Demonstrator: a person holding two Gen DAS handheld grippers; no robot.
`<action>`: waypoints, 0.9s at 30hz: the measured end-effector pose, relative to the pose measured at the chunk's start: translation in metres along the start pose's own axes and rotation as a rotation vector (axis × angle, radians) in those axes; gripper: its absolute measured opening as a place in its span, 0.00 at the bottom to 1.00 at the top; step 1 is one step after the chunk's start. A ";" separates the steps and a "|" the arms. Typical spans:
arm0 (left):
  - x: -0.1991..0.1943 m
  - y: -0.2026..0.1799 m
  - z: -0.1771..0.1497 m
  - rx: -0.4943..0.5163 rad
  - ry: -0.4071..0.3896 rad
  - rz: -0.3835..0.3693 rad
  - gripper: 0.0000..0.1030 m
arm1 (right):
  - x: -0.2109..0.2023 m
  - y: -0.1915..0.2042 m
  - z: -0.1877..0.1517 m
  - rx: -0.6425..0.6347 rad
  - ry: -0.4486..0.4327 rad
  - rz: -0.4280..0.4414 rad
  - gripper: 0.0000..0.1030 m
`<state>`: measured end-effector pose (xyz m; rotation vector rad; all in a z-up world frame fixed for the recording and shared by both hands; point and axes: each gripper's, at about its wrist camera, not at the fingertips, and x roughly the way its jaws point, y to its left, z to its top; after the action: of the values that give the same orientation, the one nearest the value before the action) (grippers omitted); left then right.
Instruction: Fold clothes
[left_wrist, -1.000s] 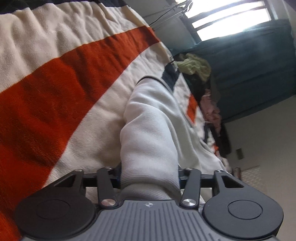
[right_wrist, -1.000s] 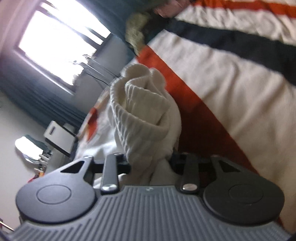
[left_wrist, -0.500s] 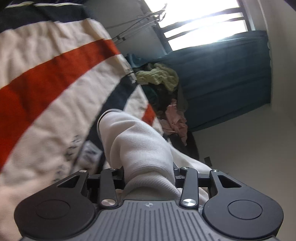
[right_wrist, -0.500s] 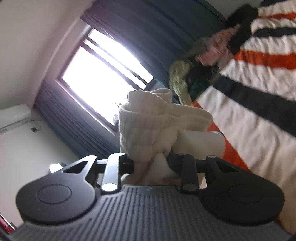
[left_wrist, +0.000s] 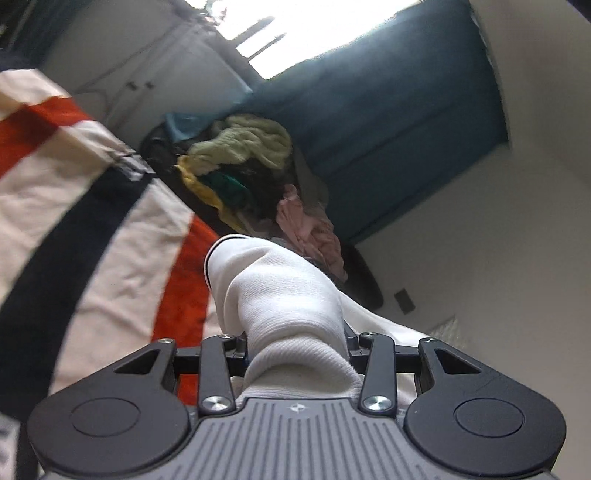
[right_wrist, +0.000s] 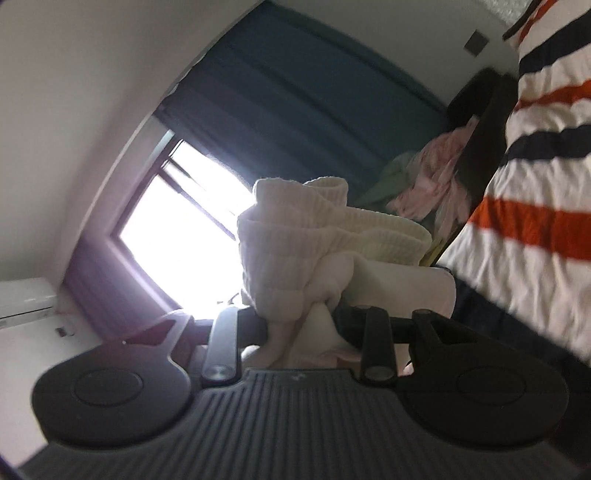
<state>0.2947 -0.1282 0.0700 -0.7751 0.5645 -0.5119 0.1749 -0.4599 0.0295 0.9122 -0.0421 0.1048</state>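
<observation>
While both ends hang clear of the striped bed (left_wrist: 92, 258), the left gripper (left_wrist: 295, 350) and right gripper (right_wrist: 303, 325) each stay clamped on the white garment (left_wrist: 284, 302), apparently to spread it before folding, far from the clothes pile (left_wrist: 251, 173).

A white ribbed-knit garment (left_wrist: 291, 314), bunched into thick folds, hangs lifted above the striped bedspread (left_wrist: 92, 229).

My matt black plastic left claw (left_wrist: 295, 343) pinches a ribbed white knit garment (left_wrist: 284, 295); the striped bedspread (left_wrist: 110, 229) looks soft woven cloth.
</observation>
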 end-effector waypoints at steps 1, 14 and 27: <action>0.018 0.000 -0.003 0.004 0.003 -0.008 0.40 | 0.004 -0.009 0.003 -0.001 -0.013 -0.010 0.32; 0.196 0.046 -0.057 0.140 0.165 -0.004 0.41 | 0.037 -0.146 -0.011 -0.014 -0.015 -0.245 0.33; 0.144 0.066 -0.093 0.437 0.313 0.195 0.66 | 0.002 -0.178 -0.056 0.278 0.201 -0.594 0.49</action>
<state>0.3562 -0.2228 -0.0750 -0.2205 0.7758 -0.5539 0.1961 -0.5233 -0.1446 1.1526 0.4379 -0.3582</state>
